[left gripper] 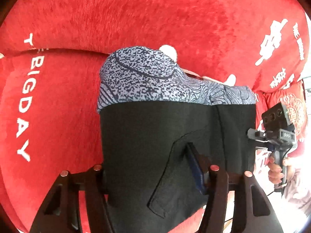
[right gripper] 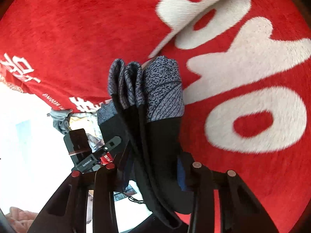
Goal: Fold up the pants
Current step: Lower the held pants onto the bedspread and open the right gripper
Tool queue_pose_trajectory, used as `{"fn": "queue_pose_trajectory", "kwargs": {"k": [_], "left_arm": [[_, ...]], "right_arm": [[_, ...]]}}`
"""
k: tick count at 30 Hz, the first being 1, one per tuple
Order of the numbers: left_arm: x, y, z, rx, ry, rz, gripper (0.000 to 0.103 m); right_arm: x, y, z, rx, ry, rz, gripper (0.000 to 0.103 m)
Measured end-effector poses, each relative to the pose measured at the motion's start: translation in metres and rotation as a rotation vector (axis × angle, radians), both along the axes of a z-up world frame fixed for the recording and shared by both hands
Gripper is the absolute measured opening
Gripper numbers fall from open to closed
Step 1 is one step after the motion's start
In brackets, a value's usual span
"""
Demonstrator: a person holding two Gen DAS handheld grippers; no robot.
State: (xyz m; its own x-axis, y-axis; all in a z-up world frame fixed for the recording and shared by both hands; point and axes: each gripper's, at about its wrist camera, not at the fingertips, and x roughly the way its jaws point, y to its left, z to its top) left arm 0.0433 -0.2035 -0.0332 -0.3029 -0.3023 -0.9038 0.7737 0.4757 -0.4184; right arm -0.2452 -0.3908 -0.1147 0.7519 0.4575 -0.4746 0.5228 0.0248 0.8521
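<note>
The pants [left gripper: 175,136] are black with a blue-grey patterned band at the far end. They hang folded over a red blanket [left gripper: 77,29]. My left gripper [left gripper: 153,176] is shut on the near edge of the pants, black cloth filling the gap between its fingers. My right gripper [right gripper: 153,169] is shut on the other edge; in the right wrist view the pants [right gripper: 155,126] show as several stacked layers running between the fingers. The right gripper [left gripper: 276,134] and the hand holding it show at the right edge of the left wrist view. The left gripper [right gripper: 91,147] shows at left in the right wrist view.
The red blanket carries white lettering [left gripper: 27,101] and large white shapes [right gripper: 252,97]. The blanket's edge and a bright floor [right gripper: 25,145] lie at the left of the right wrist view, with a bundle of other cloth [right gripper: 62,118] near it.
</note>
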Motion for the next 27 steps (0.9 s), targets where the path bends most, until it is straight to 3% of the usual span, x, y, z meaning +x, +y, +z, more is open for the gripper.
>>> {"fn": "queue_pose_trajectory", "kwargs": {"k": [8,13,16,17,19,20,23,27], "left_arm": [[0.015,0.069,0.027,0.009,-0.026,-0.028,0.061],[0.017,0.119,0.022,0.041,-0.061,-0.037,0.061],[0.02,0.14,0.008,0.063,-0.069,-0.036,0.062],[0.013,0.13,-0.003,0.069,-0.071,-0.031,0.063],[0.018,0.141,-0.021,0.105,-0.103,-0.016,0.071],[0.019,0.143,-0.027,0.106,-0.12,-0.006,0.082],[0.028,0.152,-0.035,0.086,-0.141,0.027,0.1],[0.031,0.154,-0.041,0.102,-0.126,0.043,0.103]], "right_arm": [[0.003,0.066,0.026,0.009,-0.026,-0.013,0.041],[0.013,0.115,0.019,0.026,-0.012,-0.029,0.041],[0.019,0.136,0.015,0.019,0.009,-0.015,0.041],[0.021,0.141,0.012,0.012,0.021,-0.002,0.041],[0.028,0.15,0.005,-0.036,0.075,0.043,0.042],[0.031,0.151,0.004,-0.091,0.12,0.069,0.044],[0.037,0.15,0.0,-0.162,0.22,0.093,0.057],[0.035,0.151,0.007,-0.225,0.293,0.103,0.067]]}}
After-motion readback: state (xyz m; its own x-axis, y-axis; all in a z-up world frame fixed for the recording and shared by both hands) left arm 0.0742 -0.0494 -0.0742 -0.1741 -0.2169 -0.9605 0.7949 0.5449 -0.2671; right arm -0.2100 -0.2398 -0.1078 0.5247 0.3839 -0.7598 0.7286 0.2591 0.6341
